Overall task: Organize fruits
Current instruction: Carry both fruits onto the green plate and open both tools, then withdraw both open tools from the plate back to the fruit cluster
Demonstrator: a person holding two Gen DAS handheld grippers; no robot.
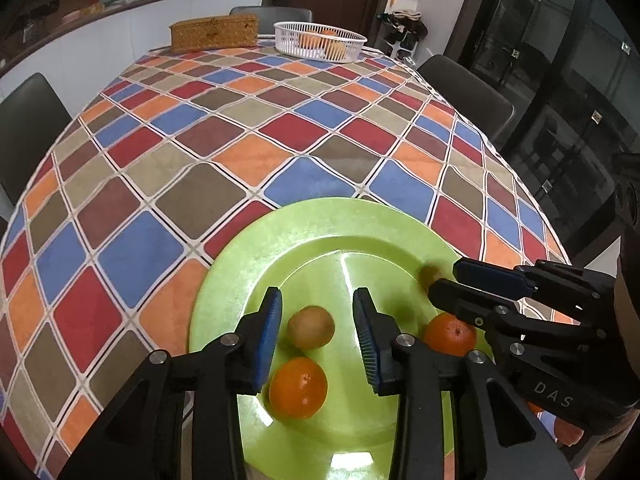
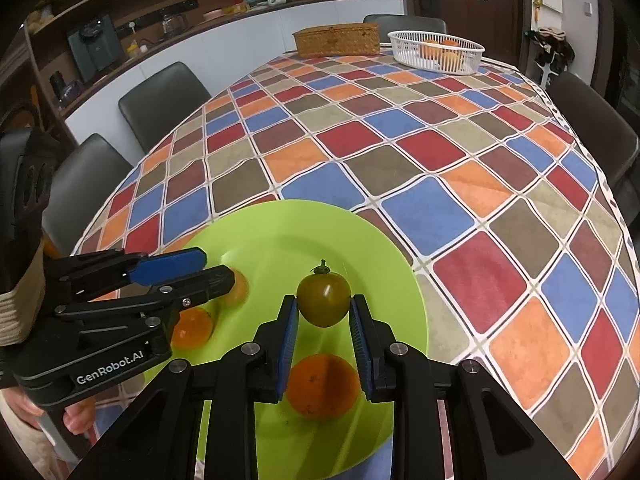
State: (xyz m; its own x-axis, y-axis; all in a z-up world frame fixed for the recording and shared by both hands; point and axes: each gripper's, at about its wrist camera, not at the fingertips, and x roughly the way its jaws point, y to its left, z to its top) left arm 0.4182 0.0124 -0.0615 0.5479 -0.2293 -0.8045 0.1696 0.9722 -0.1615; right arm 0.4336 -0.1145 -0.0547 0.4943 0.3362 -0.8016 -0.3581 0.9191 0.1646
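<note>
A green plate (image 1: 248,264) lies at the near edge of the table and also shows in the right wrist view (image 2: 260,232). My left gripper (image 1: 318,304) is open over the plate, with a yellowish fruit (image 1: 311,327) between its fingers and an orange (image 1: 298,387) just below. Another orange (image 1: 450,334) lies to the right. My right gripper (image 2: 324,308) is shut on a green-brown tomato (image 2: 324,299) and holds it above the plate, over an orange (image 2: 323,386). The right gripper (image 1: 446,280) also reaches in from the right in the left wrist view.
A white basket (image 1: 320,39) holding orange fruits and a woven box (image 1: 214,33) stand at the table's far end. Dark chairs (image 2: 160,100) surround the checkered tablecloth (image 1: 240,128). A counter with appliances runs along the left wall.
</note>
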